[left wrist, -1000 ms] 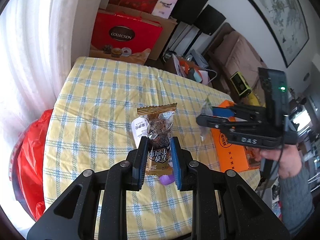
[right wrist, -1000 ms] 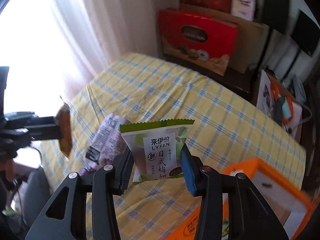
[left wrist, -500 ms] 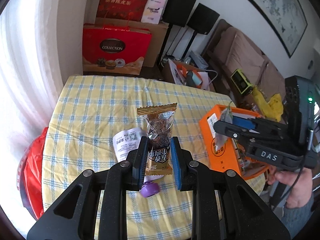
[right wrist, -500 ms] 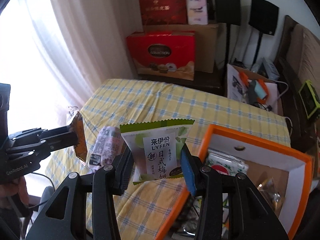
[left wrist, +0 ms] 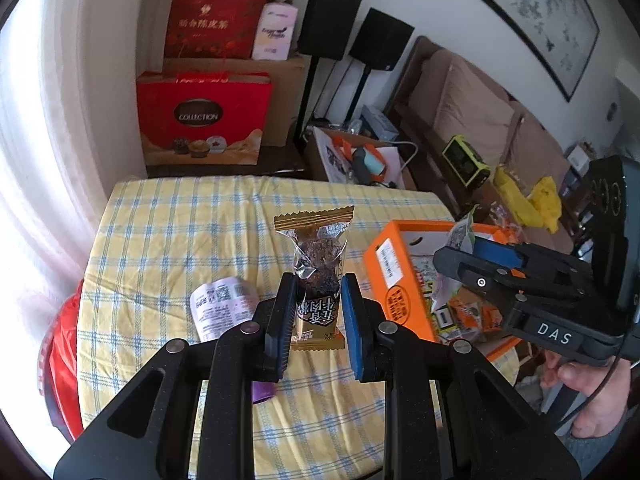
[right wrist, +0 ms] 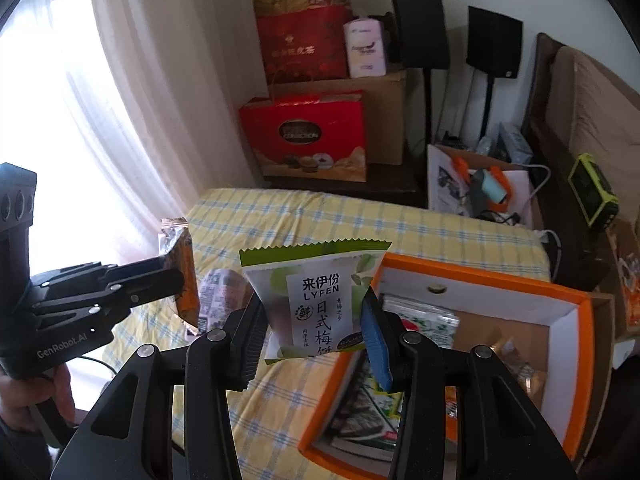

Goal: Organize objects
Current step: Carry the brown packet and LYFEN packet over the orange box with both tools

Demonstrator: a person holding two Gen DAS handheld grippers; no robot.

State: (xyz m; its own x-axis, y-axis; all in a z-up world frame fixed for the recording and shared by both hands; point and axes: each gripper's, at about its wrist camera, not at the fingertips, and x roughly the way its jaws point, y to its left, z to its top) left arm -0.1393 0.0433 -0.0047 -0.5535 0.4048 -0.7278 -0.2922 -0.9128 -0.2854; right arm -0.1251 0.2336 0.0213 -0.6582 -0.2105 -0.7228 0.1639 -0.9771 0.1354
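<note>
My left gripper (left wrist: 314, 300) is shut on a brown-and-gold snack packet (left wrist: 316, 272), held upright above the yellow checked table (left wrist: 172, 224). My right gripper (right wrist: 310, 320) is shut on a green-and-white plum cake packet (right wrist: 316, 300), held at the left edge of the orange box (right wrist: 580, 308). The orange box (left wrist: 380, 256) stands at the table's right side with several snack packs inside. In the left wrist view the right gripper (left wrist: 460, 256) hovers over the box. In the right wrist view the left gripper (right wrist: 176, 276) is at the left with its packet (right wrist: 186, 276).
A white-and-pink packet (left wrist: 222, 312) lies on the table by a purple bit (left wrist: 262, 392). Red gift boxes (left wrist: 204, 120), cardboard boxes and black speakers (left wrist: 328, 24) stand beyond the far edge. A sofa (left wrist: 472, 108) is at right. A curtain (right wrist: 120, 100) hangs at left.
Both grippers have pulled back and up, each with its packet. The right gripper has shifted right, over the orange box's left edge. The box interior has come into view.
</note>
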